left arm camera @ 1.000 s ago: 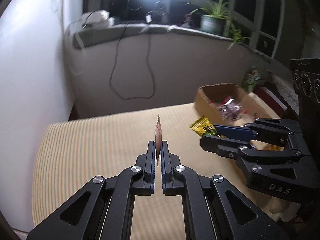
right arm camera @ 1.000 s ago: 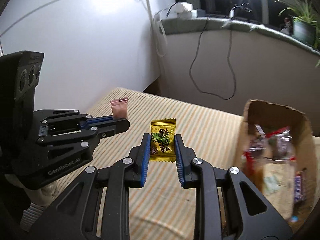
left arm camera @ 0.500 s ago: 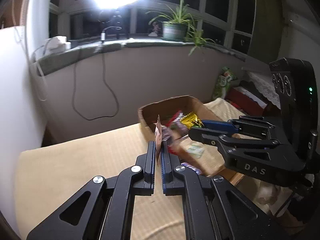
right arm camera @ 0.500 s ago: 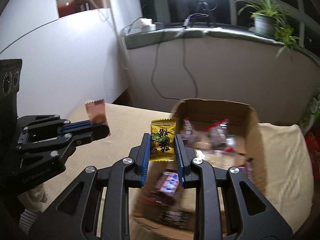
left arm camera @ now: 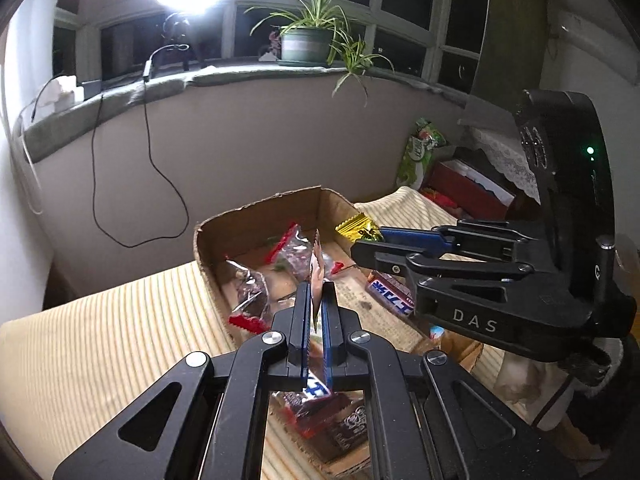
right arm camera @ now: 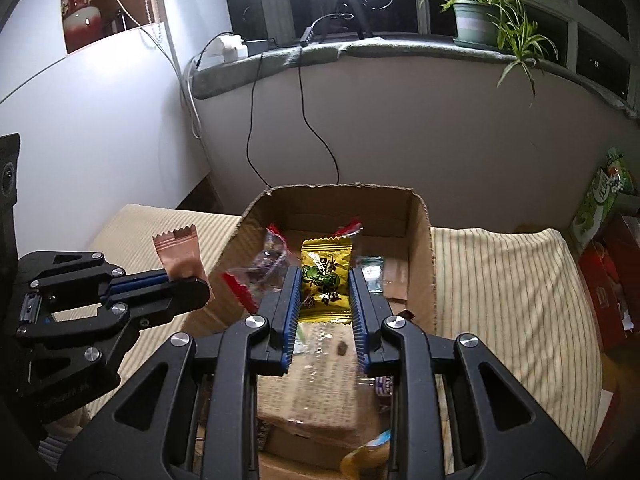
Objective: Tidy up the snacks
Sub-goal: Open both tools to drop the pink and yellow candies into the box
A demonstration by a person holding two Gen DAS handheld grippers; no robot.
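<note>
Box contents are partly masked by both tools; the near end of the cardboard box [right arm camera: 420, 216] is cut off by the frame, and wrapper print is mostly unreadable. The left hand-held gripper [left arm camera: 316, 300] is clenched on a thin pink packet [right arm camera: 178, 250], seen edge-on from its own camera. The right hand-held gripper [right arm camera: 326, 292] is closed on a yellow candy packet [right arm camera: 326, 268]. Both packets are now held over the box; a second ago they were held over the striped bed cover [left arm camera: 100, 332], left of the box.
</note>
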